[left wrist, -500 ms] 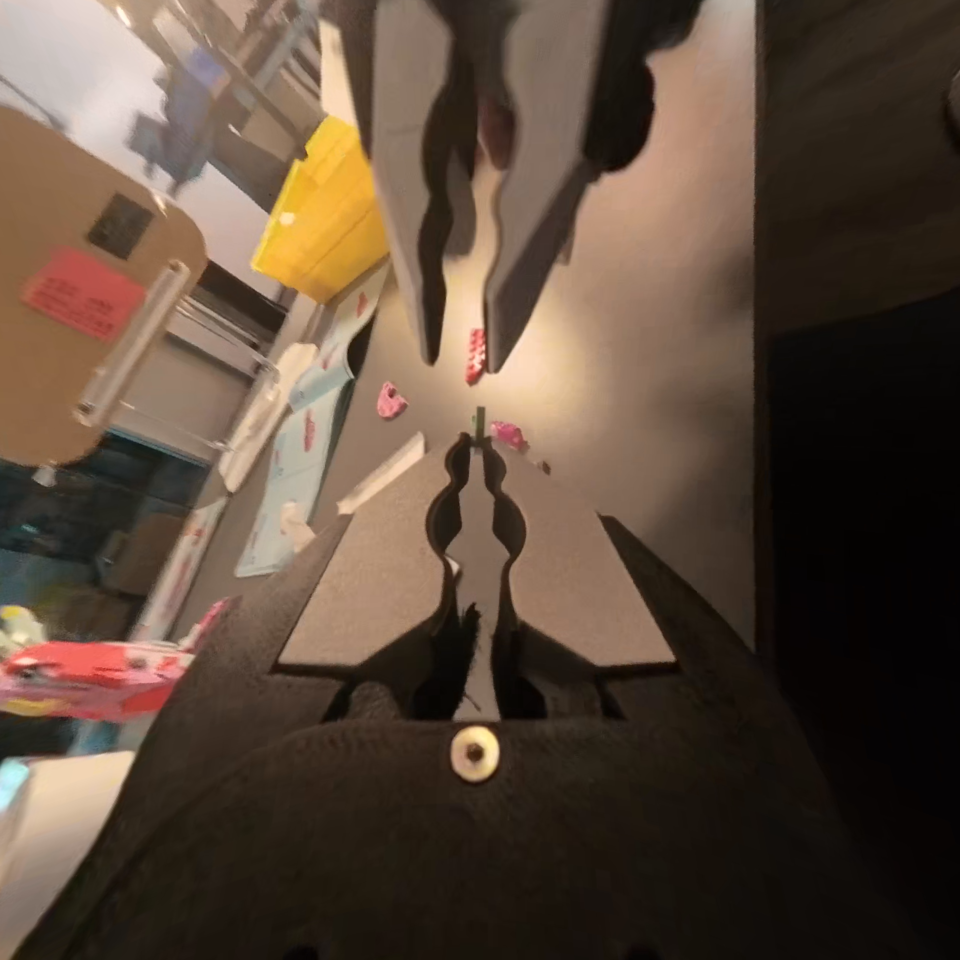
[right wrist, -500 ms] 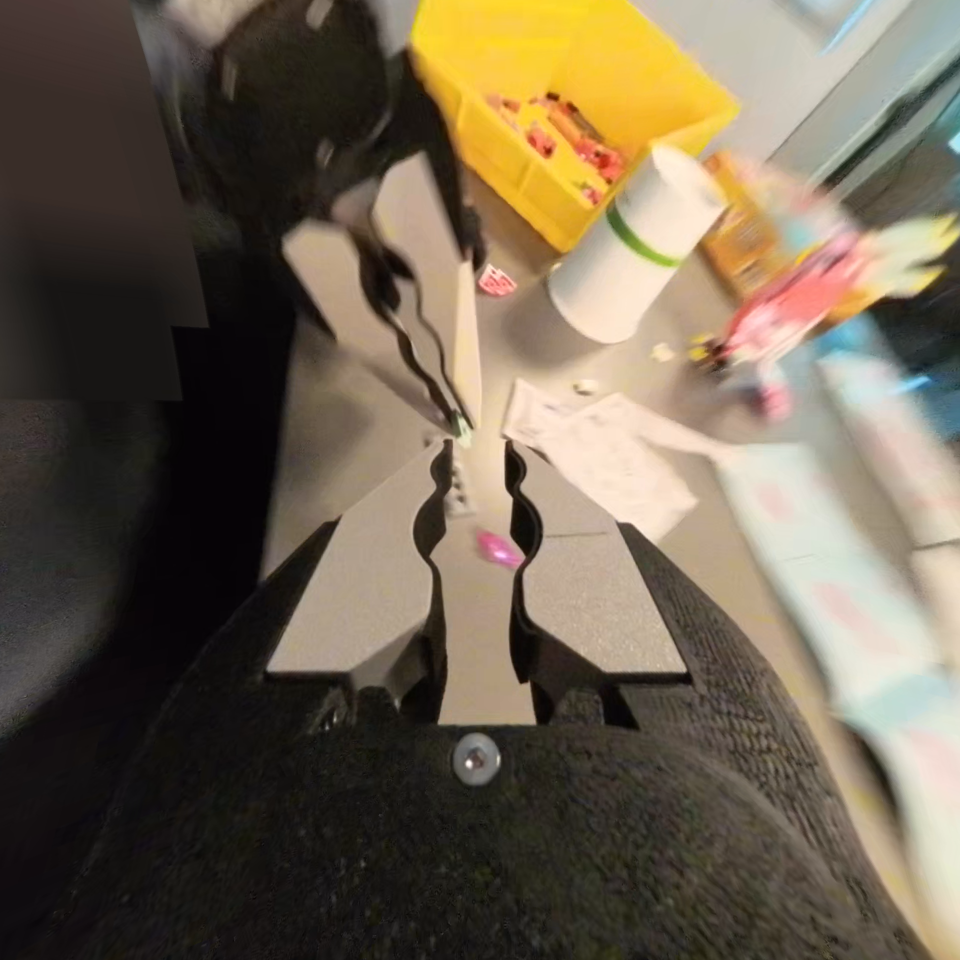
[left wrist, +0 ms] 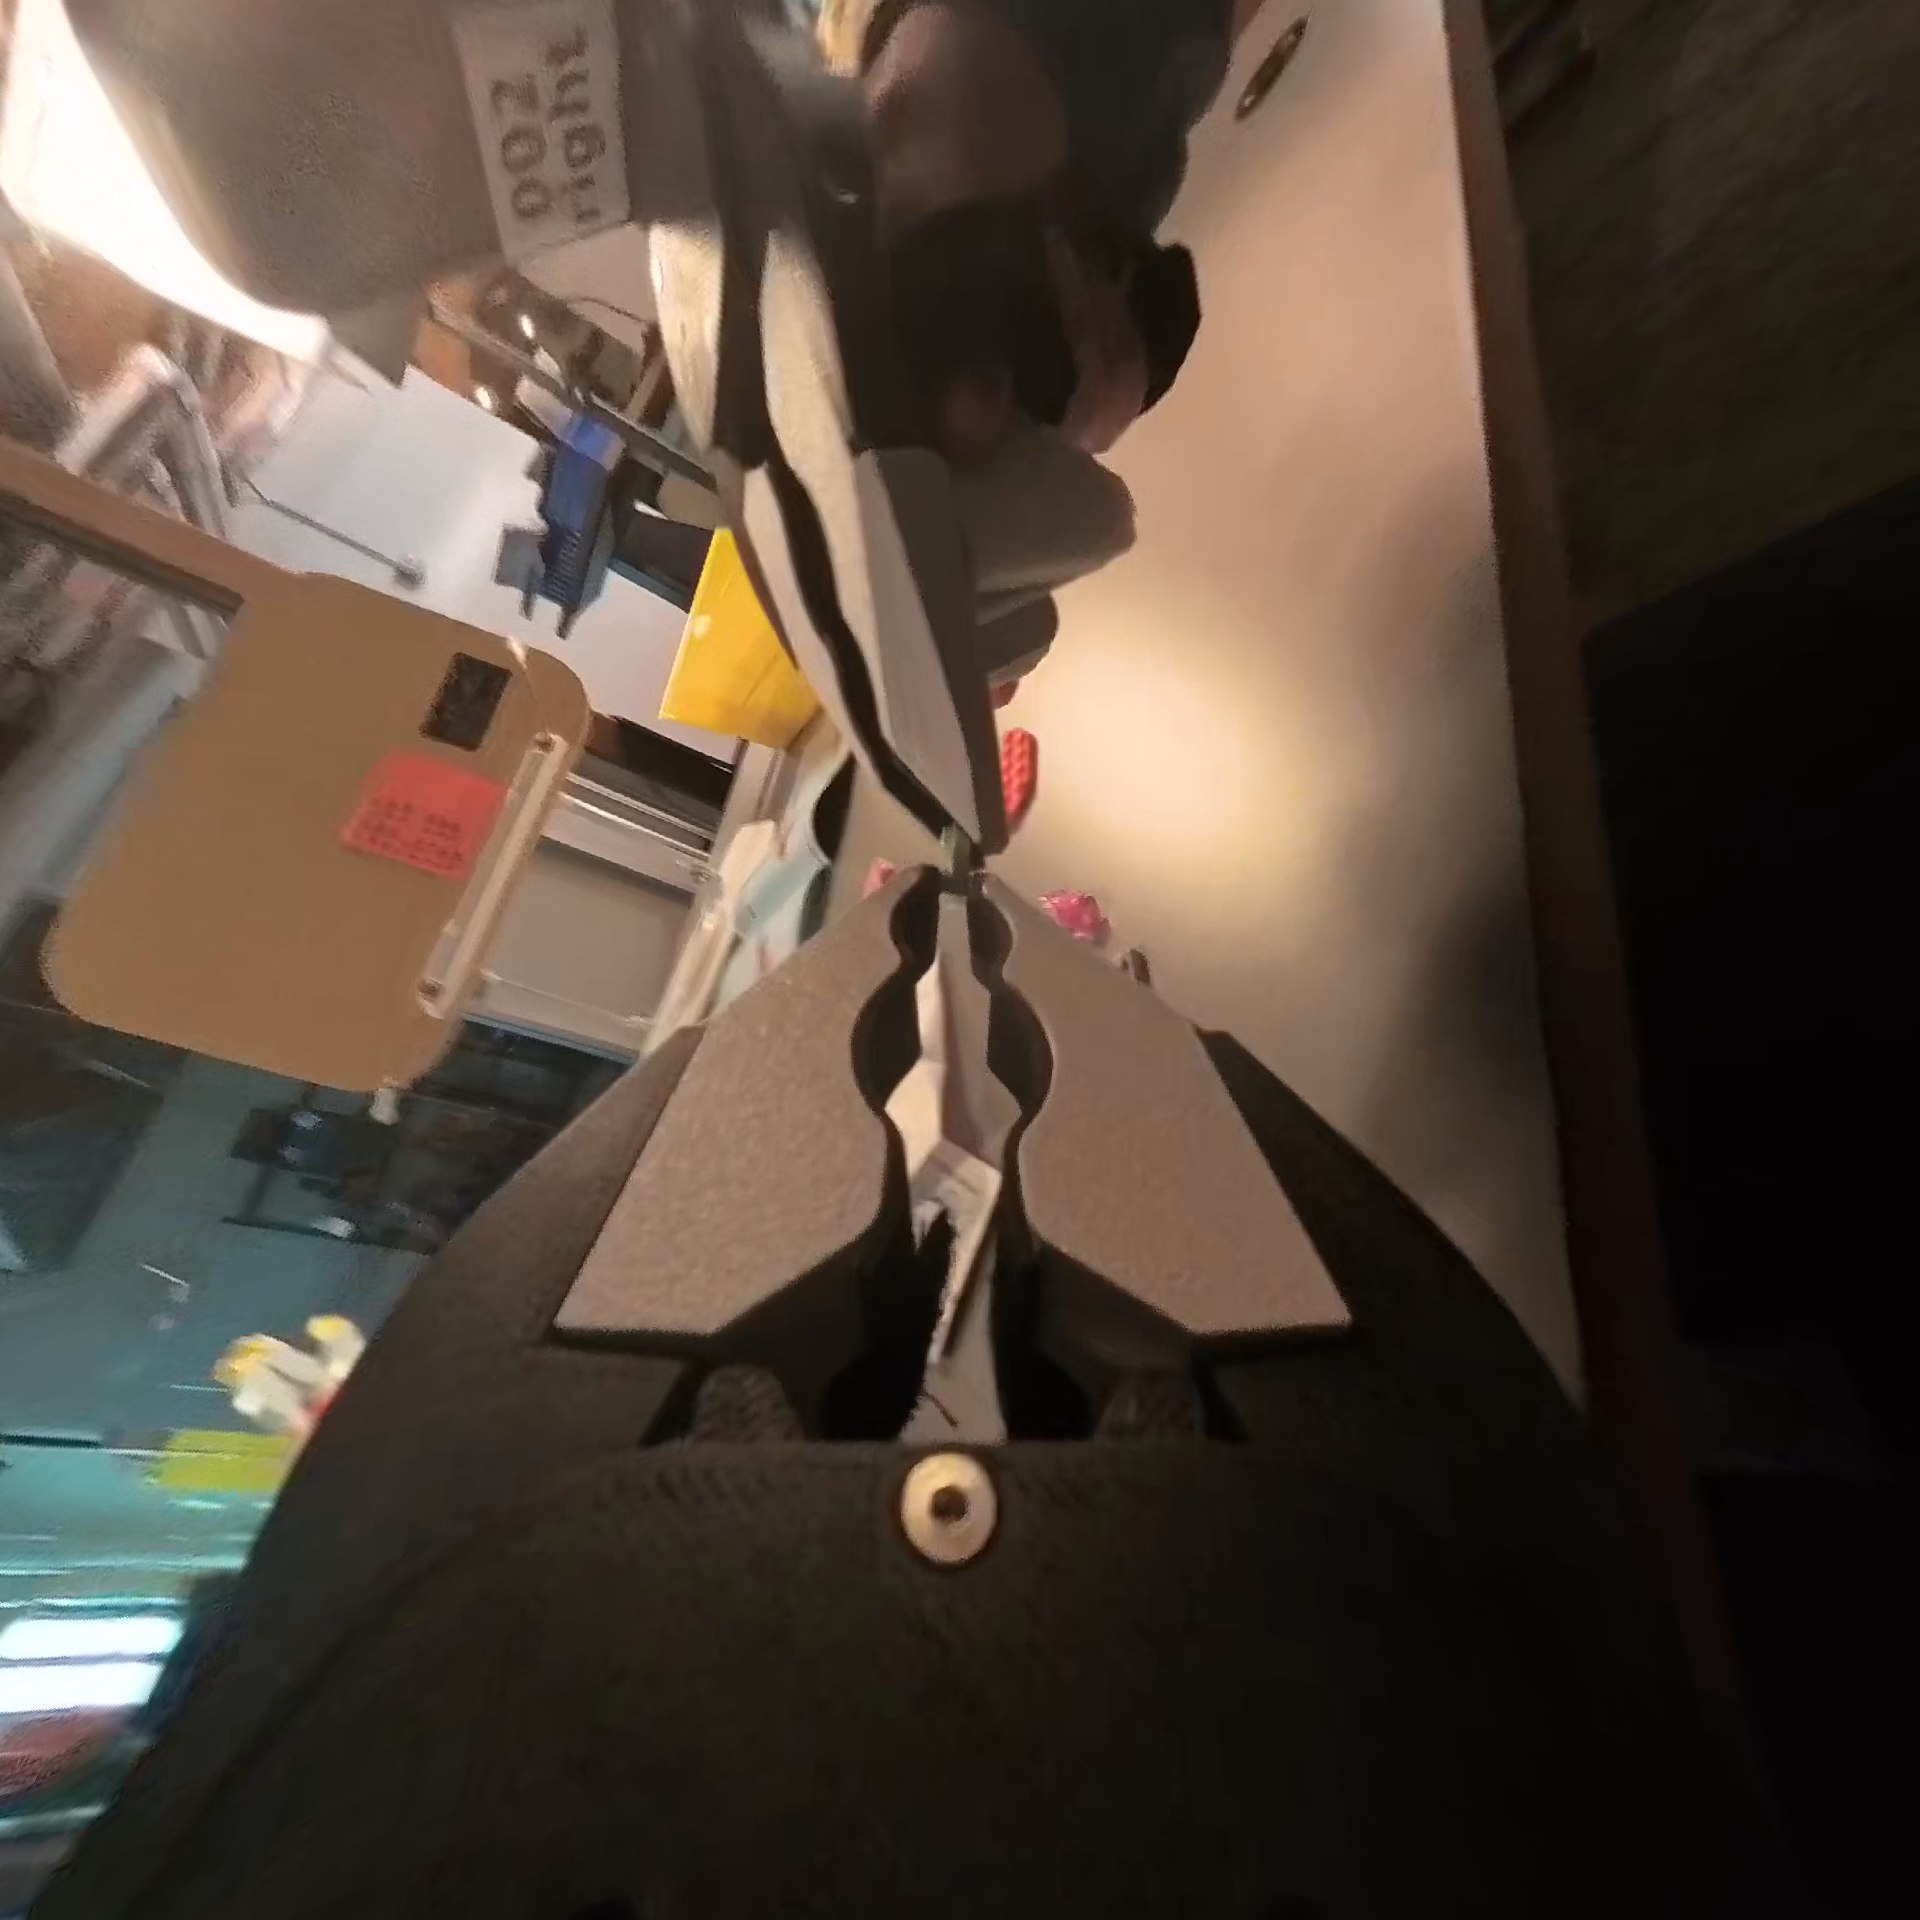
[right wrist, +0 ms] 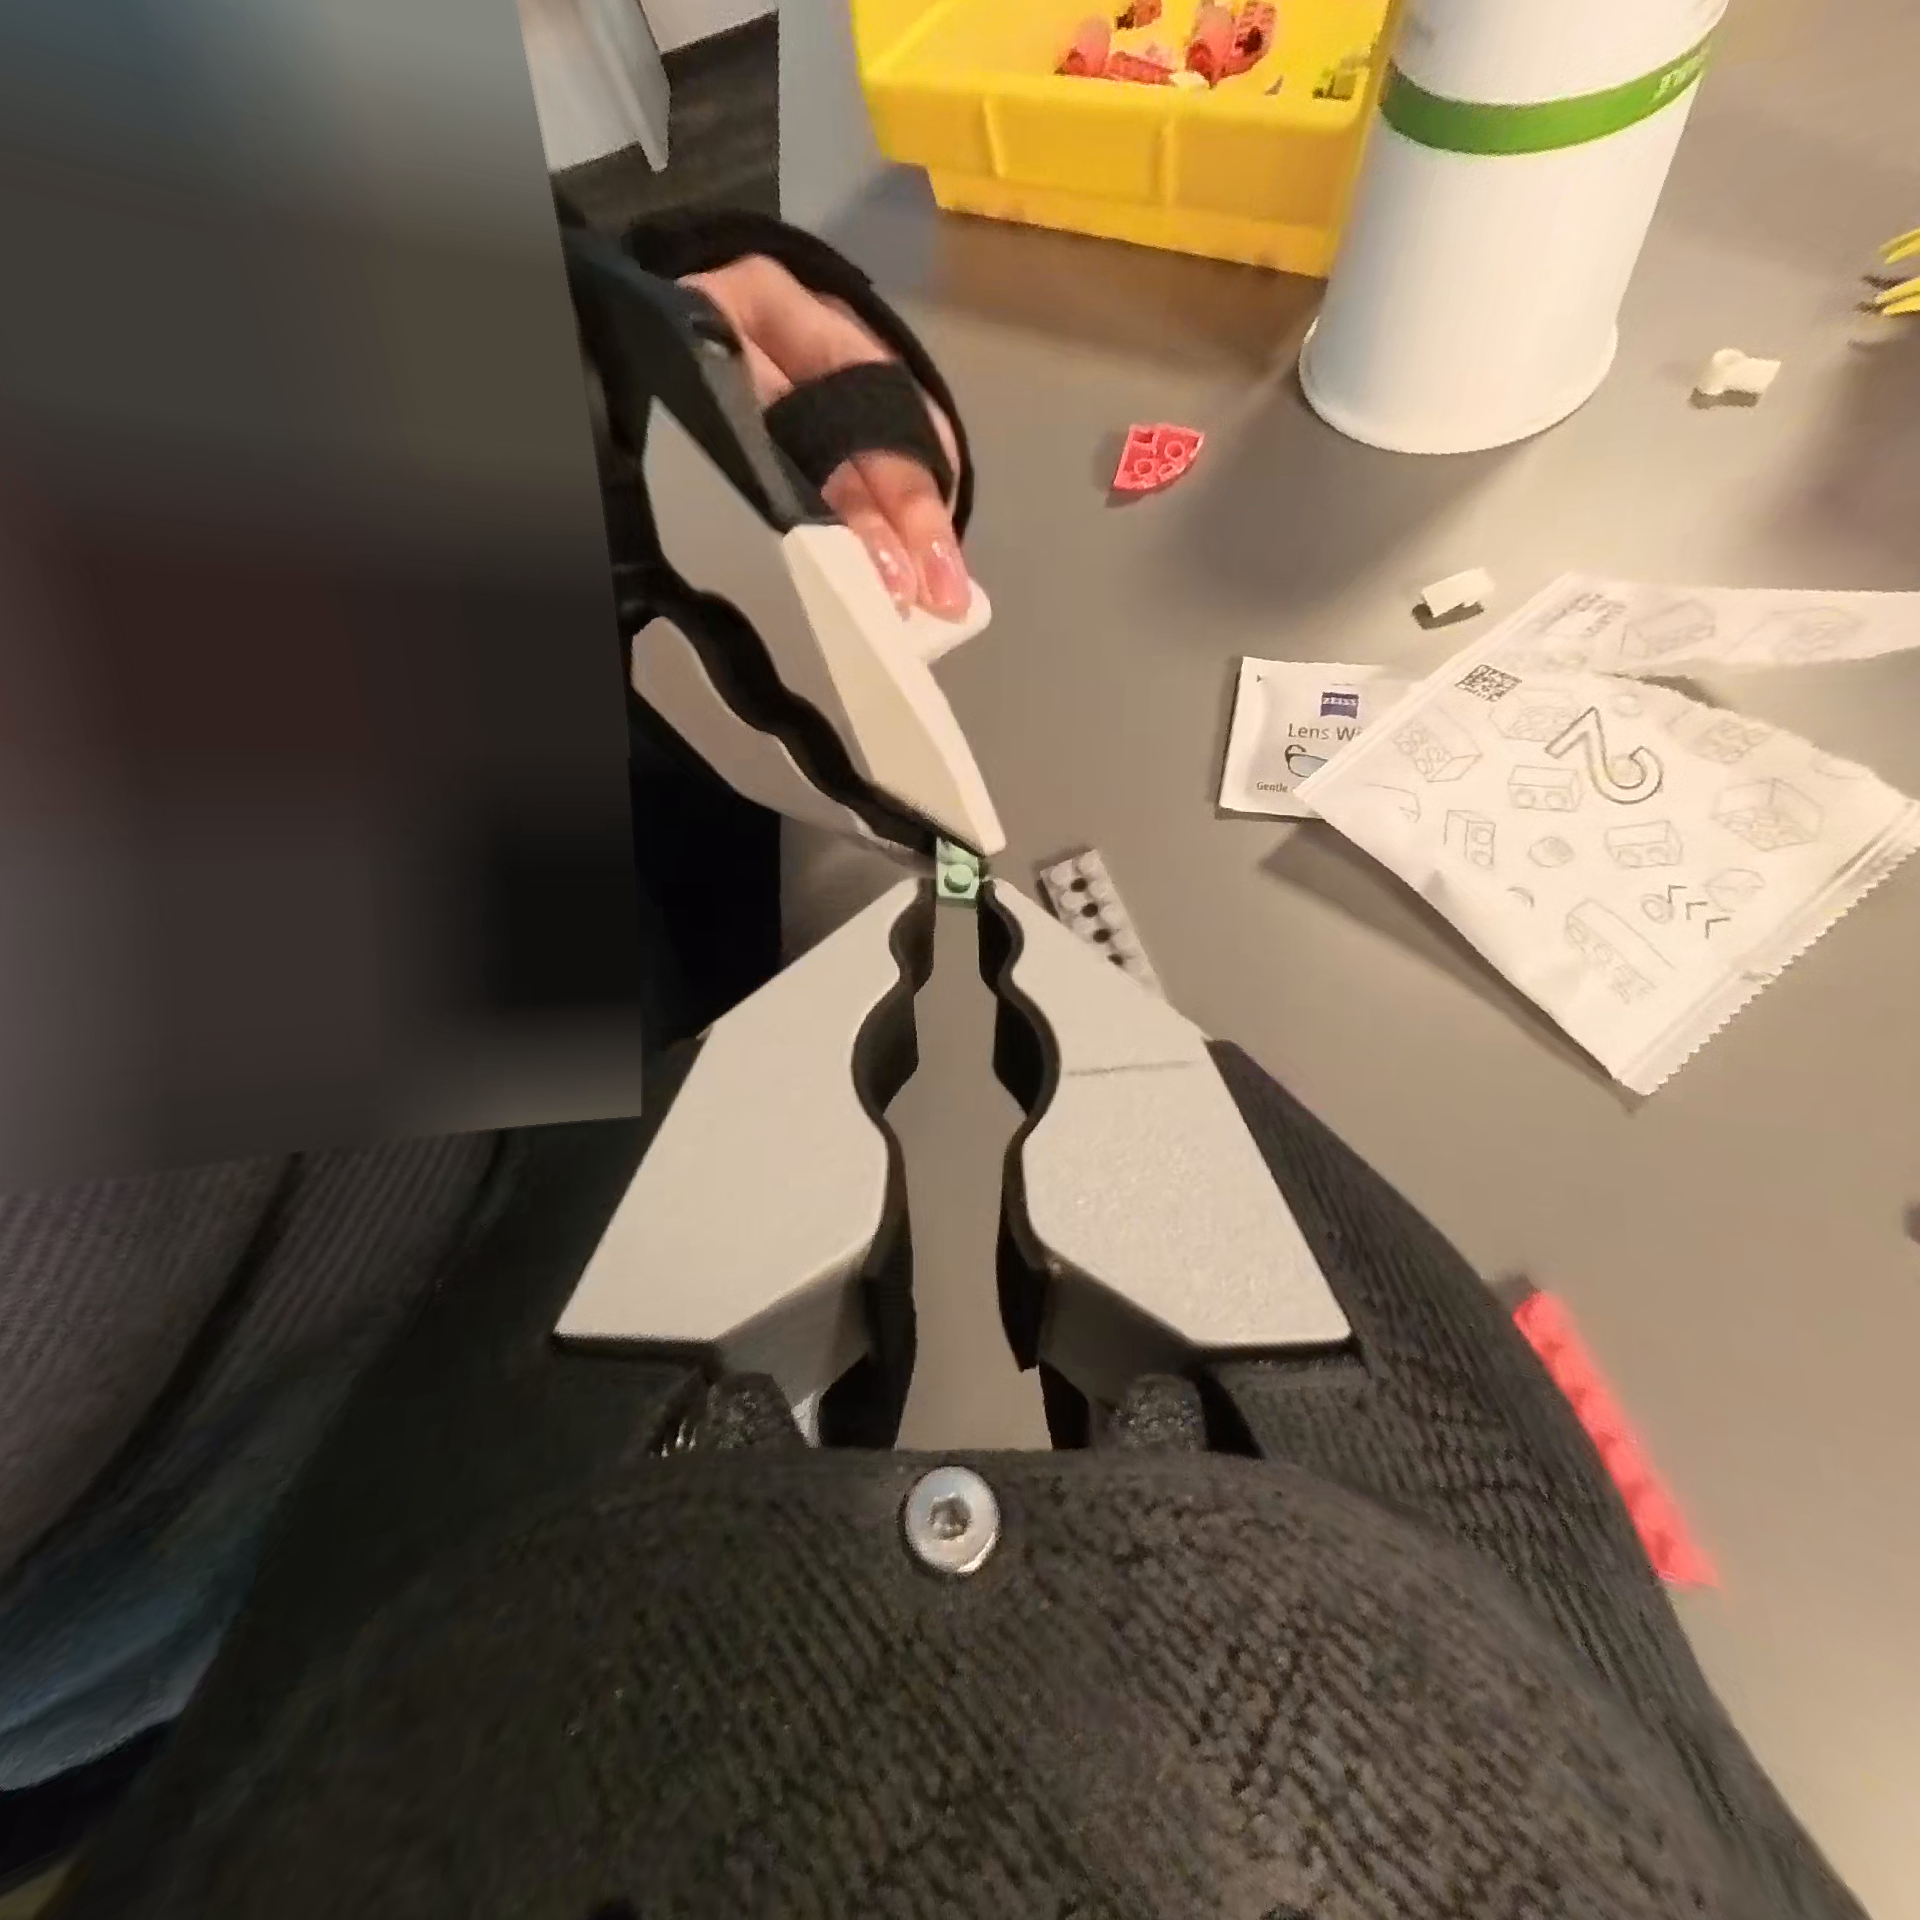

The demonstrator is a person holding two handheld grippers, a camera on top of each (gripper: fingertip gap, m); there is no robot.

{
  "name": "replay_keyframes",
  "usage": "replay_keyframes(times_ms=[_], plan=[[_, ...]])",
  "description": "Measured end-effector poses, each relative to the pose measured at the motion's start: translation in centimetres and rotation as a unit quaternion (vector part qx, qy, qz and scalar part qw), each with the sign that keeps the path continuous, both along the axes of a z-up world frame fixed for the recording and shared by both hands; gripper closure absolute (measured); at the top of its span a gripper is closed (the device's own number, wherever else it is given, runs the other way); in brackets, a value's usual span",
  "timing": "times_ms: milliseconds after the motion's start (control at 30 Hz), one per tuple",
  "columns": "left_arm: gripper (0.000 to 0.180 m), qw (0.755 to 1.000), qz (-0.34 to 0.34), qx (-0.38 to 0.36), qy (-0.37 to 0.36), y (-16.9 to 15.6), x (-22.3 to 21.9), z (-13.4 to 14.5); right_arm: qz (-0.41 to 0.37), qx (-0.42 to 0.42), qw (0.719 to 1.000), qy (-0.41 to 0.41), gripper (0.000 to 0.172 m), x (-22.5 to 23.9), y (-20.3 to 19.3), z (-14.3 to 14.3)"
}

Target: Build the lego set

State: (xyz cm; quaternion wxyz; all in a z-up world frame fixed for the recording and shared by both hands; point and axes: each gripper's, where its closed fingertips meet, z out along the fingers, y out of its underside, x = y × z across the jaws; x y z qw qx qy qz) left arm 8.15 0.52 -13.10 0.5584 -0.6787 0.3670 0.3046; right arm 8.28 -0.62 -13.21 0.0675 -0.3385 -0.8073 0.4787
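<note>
Meeting tip to tip above the grey table (right wrist: 1351,1195) near its front edge, left gripper (right wrist: 951,840) and right gripper (right wrist: 958,902) each clench one end of the small green brick (right wrist: 957,878), apparently sharing its support.

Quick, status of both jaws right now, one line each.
Left gripper: jaws closed on one end of a small pale green brick.
Right gripper: jaws closed on the other end of the same brick.

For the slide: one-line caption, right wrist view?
Both grippers pinch one small green brick above a grey table.
</note>
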Motion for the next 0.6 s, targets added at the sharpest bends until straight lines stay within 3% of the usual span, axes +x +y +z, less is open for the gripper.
replay_keyframes(times_ms=[33,100,233,400,600], plan=[[0.175,0.999,0.009,-0.011,-0.038,-0.1,-0.2,-0.2,0.0,0.014,1.0,0.011,0.165,-0.3,0.1,-0.2],[0.151,0.99,0.033,-0.067,-0.12,-0.5,-1.0,-1.5,0.0,0.071,0.997,0.042,0.165,-1.1,0.9,-1.3],[0.145,0.952,0.056,-0.18,-0.241,-1.8,-2.6,-4.4,0.044,0.153,0.984,0.082,0.165,-1.7,0.9,-3.8],[0.152,0.925,0.063,-0.253,-0.275,-2.0,-3.4,-5.9,0.084,0.18,0.974,0.113,0.166,-2.2,-0.1,-4.7],[0.168,0.932,0.05,-0.262,-0.246,-1.4,-3.4,-6.2,0.1,0.182,0.973,0.105,0.166,-2.6,0.3,-5.0]])
